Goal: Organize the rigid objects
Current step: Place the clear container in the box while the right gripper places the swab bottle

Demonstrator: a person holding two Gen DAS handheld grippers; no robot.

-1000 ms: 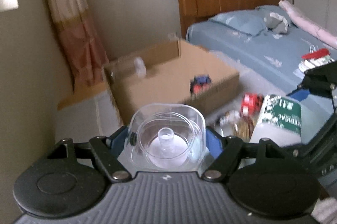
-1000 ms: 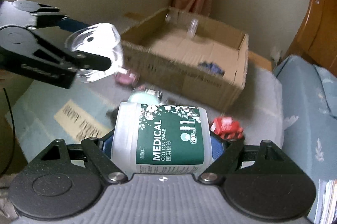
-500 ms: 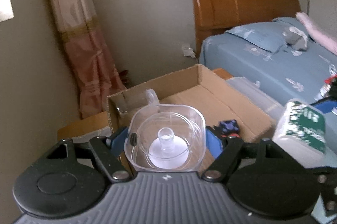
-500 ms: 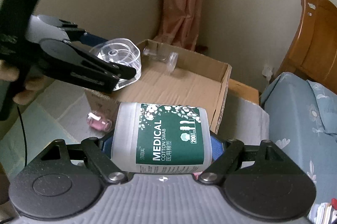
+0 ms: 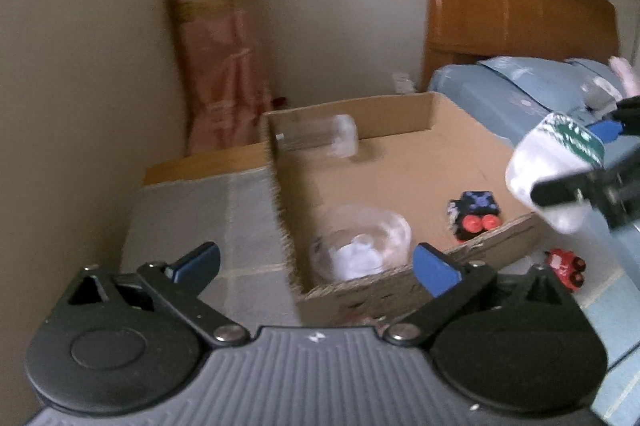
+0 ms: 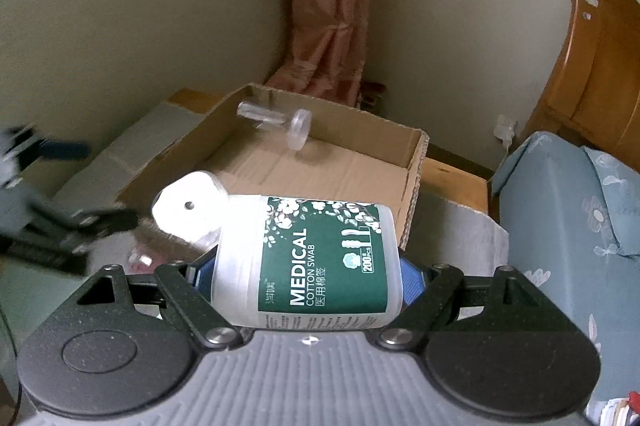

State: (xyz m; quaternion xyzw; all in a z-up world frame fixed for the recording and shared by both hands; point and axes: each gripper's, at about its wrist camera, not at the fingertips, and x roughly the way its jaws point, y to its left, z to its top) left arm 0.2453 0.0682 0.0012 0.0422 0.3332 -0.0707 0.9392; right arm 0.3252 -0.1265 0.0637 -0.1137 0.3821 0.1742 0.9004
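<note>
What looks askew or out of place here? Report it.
The clear container lies tipped in the cardboard box. A red toy sits outside the box. The cotton swab bottle sits slanted in the right gripper. Nothing looks spilled or damaged.

The jar (image 6: 320,266) wears a green label (image 6: 324,258) reading "MEDICAL COTTON SWAB", Chinese characters beneath, and "200" at its upper end.

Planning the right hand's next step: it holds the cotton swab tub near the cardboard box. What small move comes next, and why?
Probably carry the cotton swab tub forward over the cardboard box rim, then release. The right gripper is shut on it short of the box; the left gripper is open, the clear container inside the box.
</note>
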